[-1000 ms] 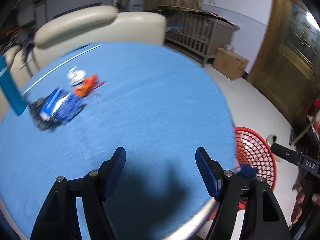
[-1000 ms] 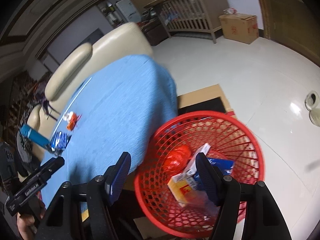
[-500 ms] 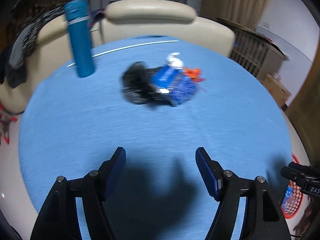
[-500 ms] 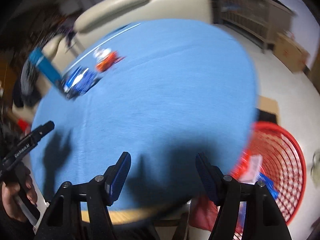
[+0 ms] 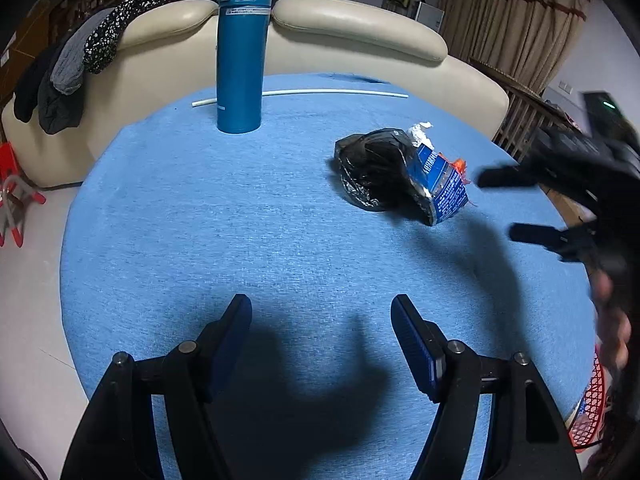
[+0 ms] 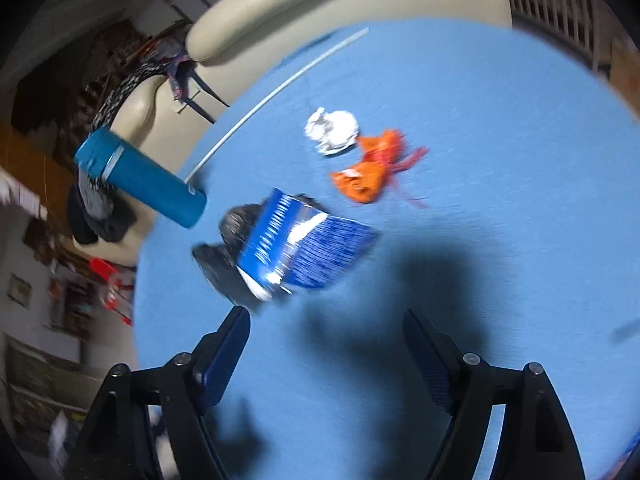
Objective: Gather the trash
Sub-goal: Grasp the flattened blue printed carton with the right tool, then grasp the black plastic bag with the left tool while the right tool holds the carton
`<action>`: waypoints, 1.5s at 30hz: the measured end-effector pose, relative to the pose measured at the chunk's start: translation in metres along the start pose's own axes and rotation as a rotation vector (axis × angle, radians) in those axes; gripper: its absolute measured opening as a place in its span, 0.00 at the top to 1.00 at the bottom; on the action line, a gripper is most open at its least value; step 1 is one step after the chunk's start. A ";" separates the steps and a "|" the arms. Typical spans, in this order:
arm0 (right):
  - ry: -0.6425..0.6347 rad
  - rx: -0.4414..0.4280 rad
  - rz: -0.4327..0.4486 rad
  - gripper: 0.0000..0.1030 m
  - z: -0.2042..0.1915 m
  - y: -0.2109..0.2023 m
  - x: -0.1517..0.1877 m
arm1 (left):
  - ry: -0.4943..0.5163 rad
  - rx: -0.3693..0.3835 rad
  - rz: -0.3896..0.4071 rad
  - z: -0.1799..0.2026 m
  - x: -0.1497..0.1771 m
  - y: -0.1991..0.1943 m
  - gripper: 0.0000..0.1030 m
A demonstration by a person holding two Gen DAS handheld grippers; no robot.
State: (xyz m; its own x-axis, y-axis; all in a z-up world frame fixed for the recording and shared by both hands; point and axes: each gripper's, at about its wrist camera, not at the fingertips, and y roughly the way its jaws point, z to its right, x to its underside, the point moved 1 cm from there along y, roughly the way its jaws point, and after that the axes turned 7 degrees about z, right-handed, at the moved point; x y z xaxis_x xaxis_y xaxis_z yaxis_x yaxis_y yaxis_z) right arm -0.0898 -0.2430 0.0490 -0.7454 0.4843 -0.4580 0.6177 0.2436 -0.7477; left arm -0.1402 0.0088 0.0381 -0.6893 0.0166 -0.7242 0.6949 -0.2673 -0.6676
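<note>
On the round blue table (image 5: 248,220) the remaining trash lies in one cluster, right of centre in the left wrist view: a crumpled black plastic bag (image 5: 370,172), with a blue foil wrapper (image 5: 442,188) leaning against its right side, touching it. A white paper wad (image 5: 420,130) shows just behind the wrapper's far end; a scrap of orange wrapper (image 5: 460,165) peeks out at its right edge. Right wrist view, motion-blurred, shows the same group from another side: blue foil wrapper (image 6: 308,252) overlapping the black plastic bag (image 6: 228,256), with the orange wrapper (image 6: 370,176) and white paper wad (image 6: 332,130) lying farther off, those two touching or nearly so. Left gripper (image 5: 322,344) hovers over the near part of the table, jaws spread wide, nothing between them. Right gripper (image 6: 326,356) likewise wide apart and holding nothing, pointed at the cluster, the foil wrapper just ahead of its left finger; in the left view it appears as a blurred dark shape at the right edge (image 5: 516,206). Teal flask (image 5: 241,50) stands upright at the far left of the table, well apart from the trash. White rod (image 5: 320,92) lies along the far edge behind it. Cream sofa (image 5: 352,28) beyond the table. Red mesh basket (image 5: 592,412) partly visible at lower right, below table level.
</note>
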 end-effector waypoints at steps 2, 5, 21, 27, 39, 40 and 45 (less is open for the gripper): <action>0.049 0.009 -0.010 0.19 -0.005 0.016 -0.004 | -0.011 0.004 -0.001 -0.005 0.000 0.001 0.29; 0.111 0.045 -0.029 0.19 -0.008 0.035 -0.012 | -0.021 0.012 -0.006 -0.010 0.000 0.002 0.29; 0.046 0.052 -0.070 0.24 -0.017 0.075 -0.021 | -0.037 0.014 -0.020 -0.018 -0.001 0.007 0.29; 0.064 0.029 -0.038 0.24 0.019 0.036 -0.006 | -0.013 0.013 -0.019 -0.007 -0.001 0.005 0.29; 0.064 0.022 0.026 0.24 0.064 -0.025 0.031 | -0.012 0.072 -0.034 0.019 -0.035 0.024 0.29; 0.060 0.022 0.028 0.24 0.066 -0.027 0.033 | -0.016 0.074 -0.032 0.020 -0.040 0.026 0.29; 0.050 -0.001 0.040 0.24 0.071 -0.032 0.039 | -0.071 0.094 -0.059 0.028 -0.071 0.041 0.28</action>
State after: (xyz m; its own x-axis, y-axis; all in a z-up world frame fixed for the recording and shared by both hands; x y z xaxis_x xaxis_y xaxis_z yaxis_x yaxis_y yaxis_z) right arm -0.1565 -0.2922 0.0212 -0.7064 0.5353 -0.4630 0.6473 0.2241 -0.7285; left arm -0.0691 -0.0307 0.0671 -0.7436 -0.0326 -0.6678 0.6326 -0.3573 -0.6871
